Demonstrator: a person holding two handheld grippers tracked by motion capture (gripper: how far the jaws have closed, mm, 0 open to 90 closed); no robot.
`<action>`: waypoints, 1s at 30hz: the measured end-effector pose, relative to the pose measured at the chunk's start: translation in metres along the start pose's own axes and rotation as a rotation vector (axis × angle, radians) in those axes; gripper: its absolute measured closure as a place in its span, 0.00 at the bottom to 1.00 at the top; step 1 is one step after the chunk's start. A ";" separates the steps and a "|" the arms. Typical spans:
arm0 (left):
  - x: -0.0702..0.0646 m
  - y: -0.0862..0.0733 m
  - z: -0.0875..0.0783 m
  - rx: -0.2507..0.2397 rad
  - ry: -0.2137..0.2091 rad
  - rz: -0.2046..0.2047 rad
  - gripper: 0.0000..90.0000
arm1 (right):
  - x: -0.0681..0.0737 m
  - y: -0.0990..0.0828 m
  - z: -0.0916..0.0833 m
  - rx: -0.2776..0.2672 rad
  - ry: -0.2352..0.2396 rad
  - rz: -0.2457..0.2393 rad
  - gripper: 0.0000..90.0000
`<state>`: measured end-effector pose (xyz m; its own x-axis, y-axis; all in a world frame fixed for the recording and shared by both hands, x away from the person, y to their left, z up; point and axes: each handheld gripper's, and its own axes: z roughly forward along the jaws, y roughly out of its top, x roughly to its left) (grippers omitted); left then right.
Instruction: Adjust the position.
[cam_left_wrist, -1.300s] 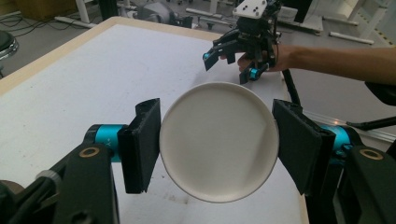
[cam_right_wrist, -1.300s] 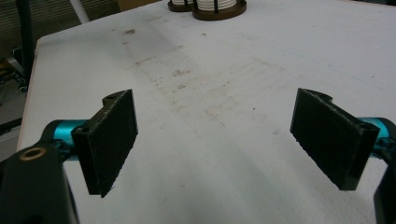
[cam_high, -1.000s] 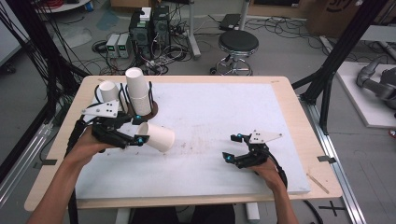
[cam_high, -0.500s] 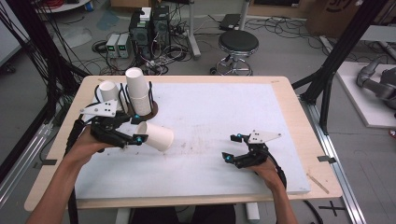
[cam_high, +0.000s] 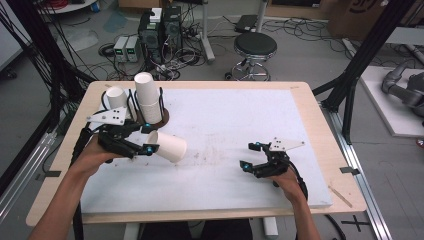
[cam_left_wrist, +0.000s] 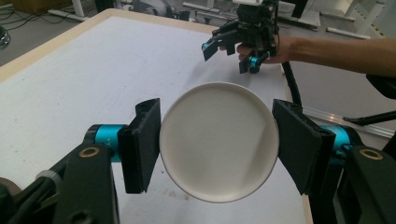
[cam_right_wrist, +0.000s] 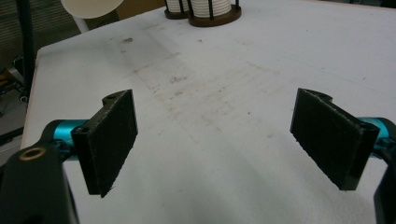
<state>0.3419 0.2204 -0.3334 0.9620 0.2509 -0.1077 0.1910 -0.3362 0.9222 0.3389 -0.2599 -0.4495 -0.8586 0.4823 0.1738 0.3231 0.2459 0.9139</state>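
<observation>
My left gripper (cam_high: 149, 139) is shut on a white paper cup (cam_high: 169, 146) held on its side a little above the white mat, base pointing toward the table's middle. In the left gripper view both black pads press the cup's sides and its round base (cam_left_wrist: 218, 140) faces the camera. My right gripper (cam_high: 250, 156) rests low over the mat at the right front, open with nothing between its pads (cam_right_wrist: 112, 140). That same gripper (cam_left_wrist: 231, 46) appears farther off in the left gripper view. The held cup (cam_right_wrist: 91, 7) peeks in at the top left of the right gripper view.
A tall stack of white cups (cam_high: 148, 102) stands in a wire holder on a brown base at the back left, with a shorter stack (cam_high: 116, 97) beside it. The white mat (cam_high: 225, 125) covers most of the wooden table (cam_high: 305, 100). Stool and cables lie beyond.
</observation>
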 end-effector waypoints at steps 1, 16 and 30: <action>0.000 0.000 0.000 -0.005 -0.001 -0.002 0.39 | 0.000 0.001 -0.001 -0.007 0.002 0.002 0.17; 0.000 0.002 -0.008 -0.089 -0.059 0.011 0.39 | 0.015 0.056 -0.015 -0.081 0.081 -0.077 0.17; -0.002 0.002 0.009 -0.085 -0.098 0.023 0.39 | 0.024 0.093 -0.013 -0.092 0.140 -0.126 0.17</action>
<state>0.3425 0.2108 -0.3345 0.9812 0.1530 -0.1179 0.1553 -0.2614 0.9527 0.3433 -0.2367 -0.3559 -0.9388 0.3297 0.0998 0.1778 0.2155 0.9602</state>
